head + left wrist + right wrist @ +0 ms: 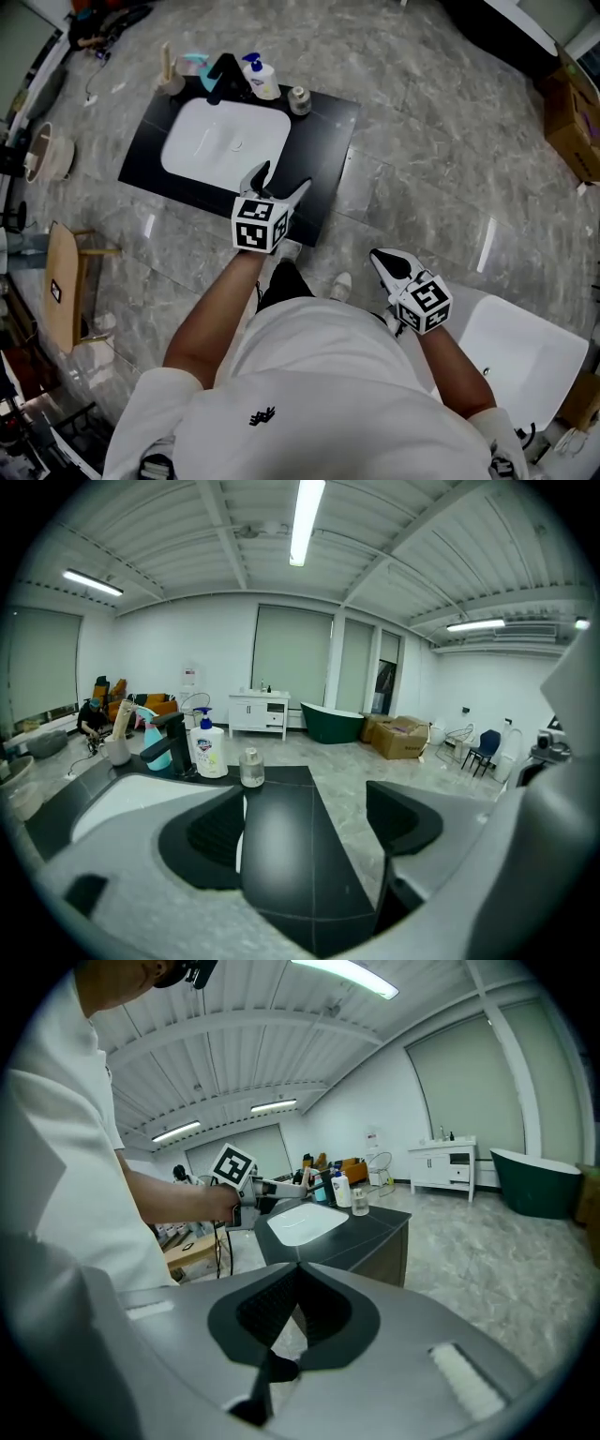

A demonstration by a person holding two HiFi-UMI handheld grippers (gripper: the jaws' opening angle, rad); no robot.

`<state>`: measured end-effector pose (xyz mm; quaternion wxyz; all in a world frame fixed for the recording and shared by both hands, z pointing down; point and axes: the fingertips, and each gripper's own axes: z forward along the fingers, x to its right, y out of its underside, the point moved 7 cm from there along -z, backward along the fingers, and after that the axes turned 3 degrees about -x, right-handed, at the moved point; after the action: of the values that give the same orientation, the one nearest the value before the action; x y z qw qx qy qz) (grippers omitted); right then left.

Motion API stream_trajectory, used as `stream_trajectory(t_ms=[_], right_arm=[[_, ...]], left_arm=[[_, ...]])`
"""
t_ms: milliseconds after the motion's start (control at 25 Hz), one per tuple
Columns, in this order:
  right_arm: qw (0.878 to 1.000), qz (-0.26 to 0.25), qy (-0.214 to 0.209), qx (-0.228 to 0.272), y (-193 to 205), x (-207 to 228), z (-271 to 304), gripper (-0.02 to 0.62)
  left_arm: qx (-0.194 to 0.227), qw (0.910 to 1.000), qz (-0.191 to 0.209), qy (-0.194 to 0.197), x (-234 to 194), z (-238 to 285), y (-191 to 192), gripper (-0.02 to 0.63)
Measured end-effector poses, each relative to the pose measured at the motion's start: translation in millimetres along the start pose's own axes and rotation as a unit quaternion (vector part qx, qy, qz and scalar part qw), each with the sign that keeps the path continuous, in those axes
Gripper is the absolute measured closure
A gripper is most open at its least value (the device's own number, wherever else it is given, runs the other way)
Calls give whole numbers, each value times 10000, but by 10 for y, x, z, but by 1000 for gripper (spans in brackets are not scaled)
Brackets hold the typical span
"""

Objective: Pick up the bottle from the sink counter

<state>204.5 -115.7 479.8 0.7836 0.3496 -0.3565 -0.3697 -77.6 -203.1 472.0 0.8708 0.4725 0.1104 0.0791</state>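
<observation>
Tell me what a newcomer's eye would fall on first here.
The black sink counter with its white basin stands out on the grey floor, a white bottle with a blue pump at its back edge. The left gripper hovers at the near edge, jaws wide and empty; the right gripper hangs back, shut.

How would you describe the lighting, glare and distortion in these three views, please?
Head view: even light, with glare streaks on the floor and the sink basin nearly washed out. Left gripper view: strong fisheye bending, dark corners, blown-out ceiling light. Right gripper view: same fisheye, dark corners too.
</observation>
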Motion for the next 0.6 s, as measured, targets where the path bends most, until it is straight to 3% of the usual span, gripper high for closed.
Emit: stream_trajectory(t_ms=[600], right_arm=[[9902,722,1191,-53,-496,107,694,584]], left_arm=[[-371,9981,399,302,-1157,1527,-309,189]])
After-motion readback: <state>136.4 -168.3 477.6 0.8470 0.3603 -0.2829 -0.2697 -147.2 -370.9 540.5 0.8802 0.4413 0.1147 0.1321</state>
